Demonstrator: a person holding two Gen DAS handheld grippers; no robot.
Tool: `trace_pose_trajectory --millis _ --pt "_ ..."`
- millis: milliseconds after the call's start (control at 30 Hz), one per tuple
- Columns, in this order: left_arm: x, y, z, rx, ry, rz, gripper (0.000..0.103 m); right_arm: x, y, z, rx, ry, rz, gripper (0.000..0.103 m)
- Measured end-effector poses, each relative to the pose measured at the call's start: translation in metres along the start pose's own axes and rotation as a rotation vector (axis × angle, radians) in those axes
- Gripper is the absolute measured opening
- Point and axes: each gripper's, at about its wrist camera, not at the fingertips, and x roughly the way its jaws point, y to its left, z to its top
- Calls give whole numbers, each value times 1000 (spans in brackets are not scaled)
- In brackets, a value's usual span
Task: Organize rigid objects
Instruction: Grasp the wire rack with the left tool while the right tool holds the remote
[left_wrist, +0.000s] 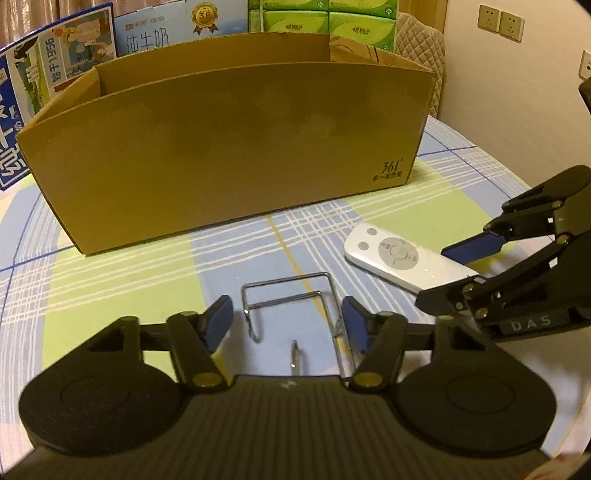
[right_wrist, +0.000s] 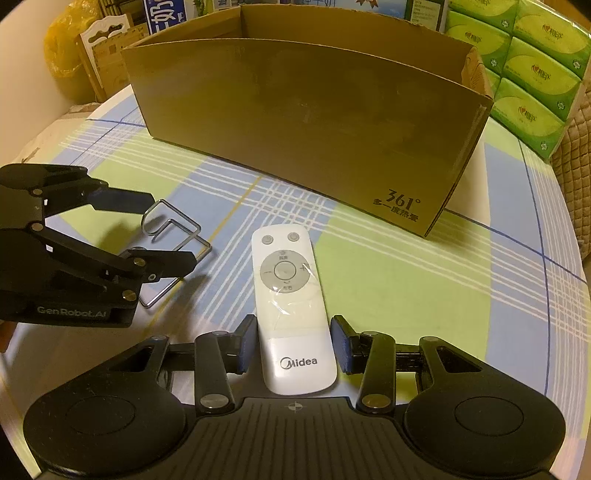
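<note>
Nearest on the left side, the left gripper (left_wrist: 286, 325) sits low over the table with a bent wire hook (left_wrist: 291, 299) between its blue pads. The right pad (left_wrist: 352, 325) looks to be touching the hook's side wire, while the left pad (left_wrist: 218, 325) stands clear of it, so the claw is open around the hook and not clamped. From the right wrist view the same gripper (right_wrist: 173, 232) shows from the side, one finger above the hook (right_wrist: 173, 230) and one below.

Just to the right, the right gripper (right_wrist: 293, 345) is closed on a white remote (right_wrist: 290, 295). Both blue pads press the sides of its lower end, near the printed brand name, and the button end points away toward the box. In the left wrist view that gripper (left_wrist: 454, 269) reaches in from the right edge, with the remote (left_wrist: 402, 264) lying flat on the cloth.

Hook and remote lie near each other but apart, on a checked tablecloth (left_wrist: 110, 288) of blue, green and white.

Beyond them stands an open cardboard box (left_wrist: 229, 147), its long side facing the grippers. I cannot see its floor from here.

Behind the box are milk cartons (left_wrist: 55, 74) on the left and green tissue packs (right_wrist: 535, 66) on the right.
</note>
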Motion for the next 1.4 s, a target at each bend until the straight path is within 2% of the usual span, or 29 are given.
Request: trace_pose_trajectory --millis 33,133,367,600,933,1033,1100,1267,1400 --pt "0 -1 0 4 5 0 50 0 0 0 -1 0 -1 40" --pt "-1 -2 0 9 12 2 49 1 0 0 0 0 1 40" --pt "-8 6 3 -6 10 15 48 1 0 0 -3 -5 2 40" --pt "-16 12 9 -29 -9 18 48 4 1 3 2 -24 11 46" --pt "-24 18 13 -52 -27 24 48 10 2 9 11 -43 1 47" --pt "-25 18 13 -54 -29 24 48 10 3 9 12 -41 -1 45" --pt "-25 18 14 -54 -31 22 48 10 3 10 15 -41 2 38" --pt "-27 18 14 -59 -31 24 48 8 5 12 35 -43 23 37" --pt "-27 19 15 -67 -26 30 48 0 7 14 44 -77 28 37"
